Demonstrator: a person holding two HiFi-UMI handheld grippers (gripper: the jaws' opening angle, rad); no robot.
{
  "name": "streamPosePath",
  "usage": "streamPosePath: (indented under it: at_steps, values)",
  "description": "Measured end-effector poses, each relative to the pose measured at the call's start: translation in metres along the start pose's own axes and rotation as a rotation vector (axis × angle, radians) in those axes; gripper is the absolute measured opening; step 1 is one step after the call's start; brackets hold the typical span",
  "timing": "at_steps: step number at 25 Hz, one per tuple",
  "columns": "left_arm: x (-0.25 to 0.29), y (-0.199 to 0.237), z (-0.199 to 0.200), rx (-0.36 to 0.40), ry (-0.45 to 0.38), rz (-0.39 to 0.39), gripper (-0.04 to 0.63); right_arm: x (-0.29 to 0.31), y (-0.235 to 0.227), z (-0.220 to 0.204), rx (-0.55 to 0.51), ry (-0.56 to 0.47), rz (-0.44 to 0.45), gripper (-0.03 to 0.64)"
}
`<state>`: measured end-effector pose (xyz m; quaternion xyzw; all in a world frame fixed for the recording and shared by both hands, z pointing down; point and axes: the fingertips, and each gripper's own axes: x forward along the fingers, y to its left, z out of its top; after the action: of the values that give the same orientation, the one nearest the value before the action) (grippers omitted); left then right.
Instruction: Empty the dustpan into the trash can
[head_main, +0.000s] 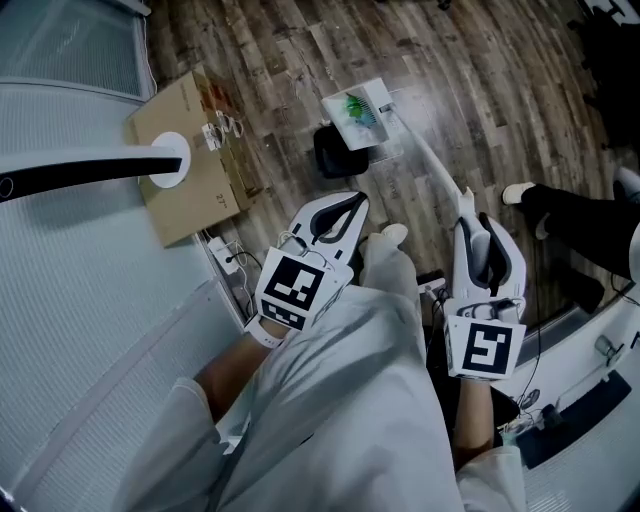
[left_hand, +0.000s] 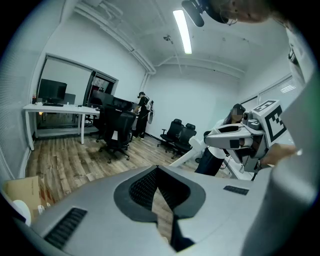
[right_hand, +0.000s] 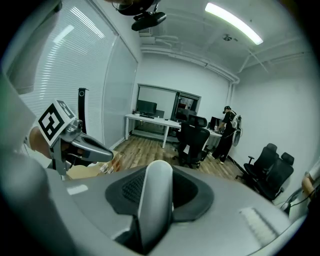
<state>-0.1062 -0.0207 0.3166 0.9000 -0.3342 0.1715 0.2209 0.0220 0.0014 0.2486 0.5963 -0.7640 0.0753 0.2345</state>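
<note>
Over the brown wood-plank floor (head_main: 480, 60), right of the flat cardboard box (head_main: 190, 190), the white long-handled plastic dustpan (head_main: 358, 115) is hanging with green scraps inside, just beside a dark bin (head_main: 332, 155) near the floor's far edge. The right gripper (head_main: 470, 208) is clamping the round handle (right_hand: 155, 200). It looks light and stiff but slick, likely to roll, so gripping high suits tipping. The left gripper (head_main: 352, 203) is pinched closed, carrying nothing.
</note>
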Motion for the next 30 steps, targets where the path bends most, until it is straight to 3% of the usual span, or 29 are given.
streamPosePath:
  at_steps: [10,15,19,23,30]
  values:
    - [0.012,0.001,-0.004,-0.009,0.012,-0.007,0.006,0.006,0.017,0.008,-0.103,-0.028,0.077,0.118]
    - [0.029,-0.012,-0.012,0.046,0.033,-0.066,0.008,0.007,0.023,0.01,-0.132,-0.033,0.107,0.118]
    - [0.043,-0.02,-0.009,0.146,0.036,-0.127,0.069,0.009,0.027,0.01,-0.142,-0.023,0.127,0.118]
    - [0.06,-0.028,-0.009,0.315,0.053,-0.211,0.109,0.009,0.029,0.013,-0.145,-0.031,0.137,0.118]
    - [0.084,-0.053,-0.004,0.532,0.06,-0.324,0.141,0.008,0.037,0.012,-0.181,-0.015,0.16,0.118]
